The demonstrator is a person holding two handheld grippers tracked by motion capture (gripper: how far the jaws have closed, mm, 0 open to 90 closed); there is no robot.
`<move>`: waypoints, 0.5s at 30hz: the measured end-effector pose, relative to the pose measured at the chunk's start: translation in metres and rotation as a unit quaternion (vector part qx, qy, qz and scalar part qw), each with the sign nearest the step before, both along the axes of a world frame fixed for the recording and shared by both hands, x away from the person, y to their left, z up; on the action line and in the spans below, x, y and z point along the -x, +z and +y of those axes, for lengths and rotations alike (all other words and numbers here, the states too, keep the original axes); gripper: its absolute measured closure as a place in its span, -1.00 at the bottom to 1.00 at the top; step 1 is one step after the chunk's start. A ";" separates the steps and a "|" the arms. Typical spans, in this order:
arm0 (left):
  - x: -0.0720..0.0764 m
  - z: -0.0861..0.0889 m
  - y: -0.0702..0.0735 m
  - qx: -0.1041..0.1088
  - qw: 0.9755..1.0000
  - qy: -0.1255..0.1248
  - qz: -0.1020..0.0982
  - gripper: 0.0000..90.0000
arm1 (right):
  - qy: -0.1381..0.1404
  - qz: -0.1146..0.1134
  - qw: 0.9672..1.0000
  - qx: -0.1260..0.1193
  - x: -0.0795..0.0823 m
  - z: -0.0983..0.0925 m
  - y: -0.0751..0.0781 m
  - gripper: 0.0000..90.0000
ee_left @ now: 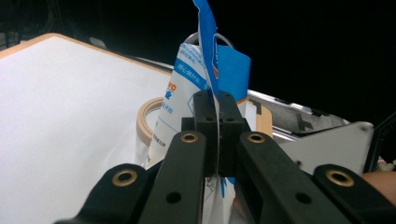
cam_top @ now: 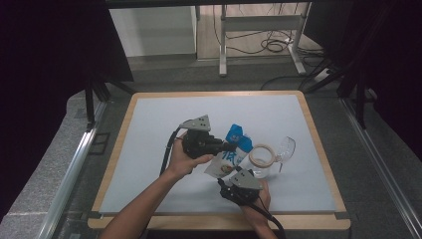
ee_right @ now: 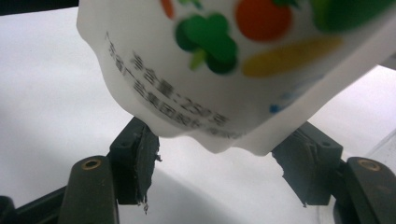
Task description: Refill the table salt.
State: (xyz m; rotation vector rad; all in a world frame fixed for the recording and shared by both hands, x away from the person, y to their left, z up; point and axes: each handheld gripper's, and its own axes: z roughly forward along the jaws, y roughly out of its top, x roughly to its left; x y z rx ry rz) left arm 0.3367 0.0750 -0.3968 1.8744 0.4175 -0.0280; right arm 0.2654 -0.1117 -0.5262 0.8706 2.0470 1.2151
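Work in hand: I hold a blue-and-white pouch [cam_top: 233, 152] up off the table [cam_top: 164, 124], beside a clear glass jar [cam_top: 262, 162] that lies on its side with a tan rim.

Left gripper [cam_top: 230, 147]: pressed together on the pouch's thin blue sealed edge; in the left gripper view the blue film [ee_left: 208, 56] runs straight between the two black jaws.

Right gripper [cam_top: 228, 185]: jaws spread, one on each side below the pouch's crumpled bottom [ee_right: 224, 88]; the pads do not press on it.

Done so far: I judge the pouch lifted and secured at one edge.

Left to do: I judge the bottom is yet to be gripped, and whatever follows with the jar has not begun; I cannot tell whether the pouch is open.

Pouch location: right of the table's centre, nearer the near edge, just beside the jar's mouth.

Pouch axis: long axis runs from the blue end, toward the far edge, to the white printed end, toward the near edge and my right gripper.

Nearby: a clear lid or dish [cam_top: 285, 148] lies just right of the jar.
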 end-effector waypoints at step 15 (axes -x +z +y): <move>0.006 0.003 0.006 0.008 1.000 0.003 -0.006 1.00 | 0.006 -0.025 1.000 -0.001 -0.001 0.002 0.004 -0.36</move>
